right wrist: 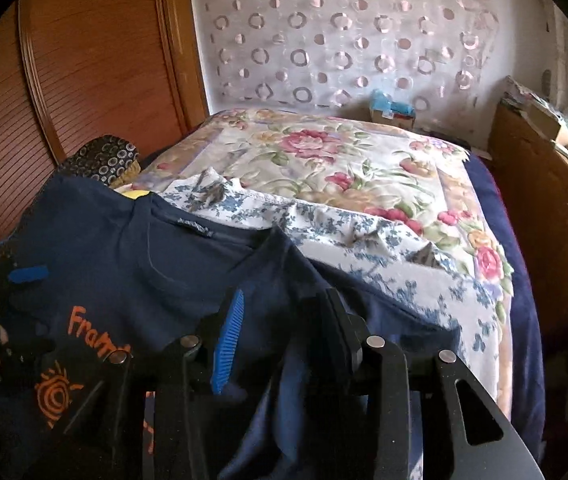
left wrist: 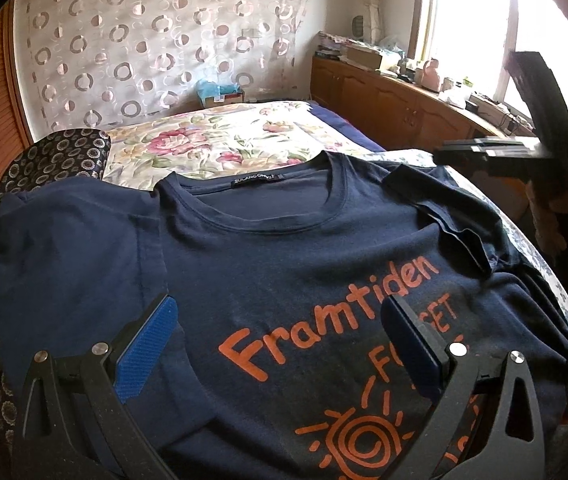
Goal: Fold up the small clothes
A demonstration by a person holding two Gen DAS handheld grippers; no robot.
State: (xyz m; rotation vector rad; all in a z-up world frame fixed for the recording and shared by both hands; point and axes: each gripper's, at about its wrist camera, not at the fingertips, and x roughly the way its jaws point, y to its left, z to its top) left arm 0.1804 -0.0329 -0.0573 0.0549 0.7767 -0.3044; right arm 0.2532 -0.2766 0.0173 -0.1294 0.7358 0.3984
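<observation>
A navy T-shirt with orange "Framtiden" print and a sun lies face up on the bed, collar toward the far side. Its right sleeve is folded inward over the chest. My left gripper hovers wide open over the print, nothing between its blue pads. My right gripper hangs above the shirt's right shoulder, clear of the cloth. In the right wrist view the right gripper stands open, navy fabric lying below the gap, not pinched. One left-gripper pad shows at the left.
A blue-and-white floral cloth lies under the shirt on the rose-patterned bedspread. A dark circle-patterned bundle sits at the left. Wooden cabinets with clutter line the window side; a wooden sliding door stands left.
</observation>
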